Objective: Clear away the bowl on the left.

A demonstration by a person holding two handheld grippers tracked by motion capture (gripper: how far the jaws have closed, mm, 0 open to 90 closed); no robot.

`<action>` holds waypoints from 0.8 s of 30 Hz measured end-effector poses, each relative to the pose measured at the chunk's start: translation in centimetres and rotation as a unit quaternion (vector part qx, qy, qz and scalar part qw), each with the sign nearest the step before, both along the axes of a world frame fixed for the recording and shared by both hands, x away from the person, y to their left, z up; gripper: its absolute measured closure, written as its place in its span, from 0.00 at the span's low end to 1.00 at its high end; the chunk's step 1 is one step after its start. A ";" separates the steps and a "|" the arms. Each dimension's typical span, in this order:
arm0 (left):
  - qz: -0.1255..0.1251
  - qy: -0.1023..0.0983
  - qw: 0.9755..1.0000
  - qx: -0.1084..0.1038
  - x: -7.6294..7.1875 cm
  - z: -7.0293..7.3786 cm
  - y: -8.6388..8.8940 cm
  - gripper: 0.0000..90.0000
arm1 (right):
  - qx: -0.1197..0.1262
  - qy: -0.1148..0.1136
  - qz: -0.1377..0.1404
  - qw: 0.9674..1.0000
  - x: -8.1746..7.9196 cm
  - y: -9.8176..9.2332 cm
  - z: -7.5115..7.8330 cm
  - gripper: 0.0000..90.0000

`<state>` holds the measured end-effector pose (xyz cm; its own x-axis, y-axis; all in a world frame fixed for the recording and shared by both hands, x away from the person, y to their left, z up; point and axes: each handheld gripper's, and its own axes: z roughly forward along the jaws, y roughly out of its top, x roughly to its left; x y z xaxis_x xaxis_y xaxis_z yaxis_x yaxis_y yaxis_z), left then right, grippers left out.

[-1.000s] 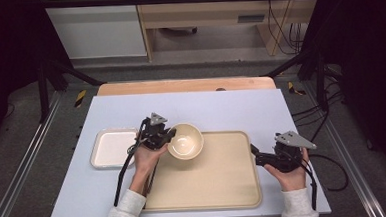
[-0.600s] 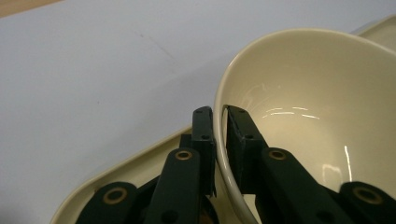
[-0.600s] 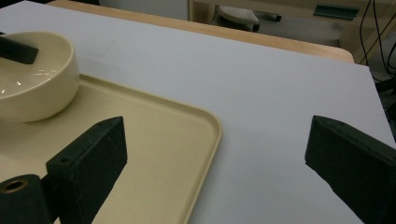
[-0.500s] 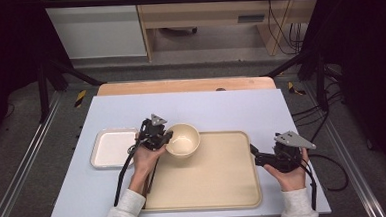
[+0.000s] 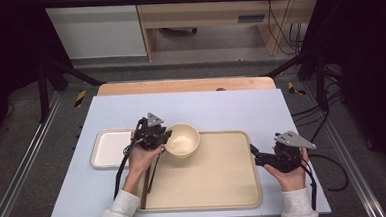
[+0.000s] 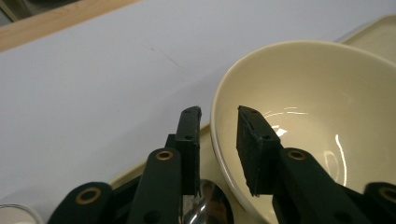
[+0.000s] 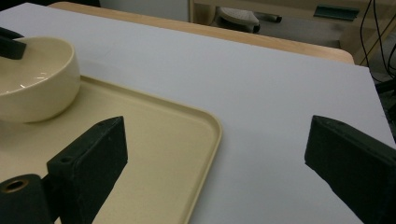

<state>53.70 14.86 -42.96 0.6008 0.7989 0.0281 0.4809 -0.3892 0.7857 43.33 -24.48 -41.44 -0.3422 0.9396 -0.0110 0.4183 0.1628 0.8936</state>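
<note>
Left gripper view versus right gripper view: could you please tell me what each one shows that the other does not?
Left gripper view: the left gripper, jaws just opening, astride the rim of the bowl without pressing it, and a shiny metal utensil beneath. Right gripper view: the right gripper, open wide above the corner of the tray, plus cables beyond the table. Both: bowl, beige tray, pale table.

Between the black jaws of the left gripper (image 6: 218, 114) a glossy cream bowl (image 6: 317, 116) is showing, a beige tray (image 5: 209, 175) is lying under it, a white tray (image 5: 110, 148) beside that gripper, all on the pale lavender-grey counter (image 5: 231, 109) with its wooden edge.
</note>
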 end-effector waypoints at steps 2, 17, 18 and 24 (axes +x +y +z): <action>-0.011 -0.007 1.000 -0.012 -0.4 0.6 0.5 0.72 | 0.000 0.000 -0.001 1.000 0.0 0.0 0.0 0.07; -0.008 -0.063 0.997 -0.052 -4.7 3.4 4.8 0.47 | -0.004 0.009 -0.002 1.000 0.2 0.1 -0.4 0.07; -0.003 -0.063 0.996 -0.057 -4.9 3.5 5.1 0.46 | -0.005 0.009 -0.003 1.000 0.2 0.1 -0.4 0.07; 0.006 -0.078 0.995 -0.057 -5.9 4.0 6.6 0.42 | -0.002 0.004 -0.006 1.000 0.1 -0.1 -0.3 0.07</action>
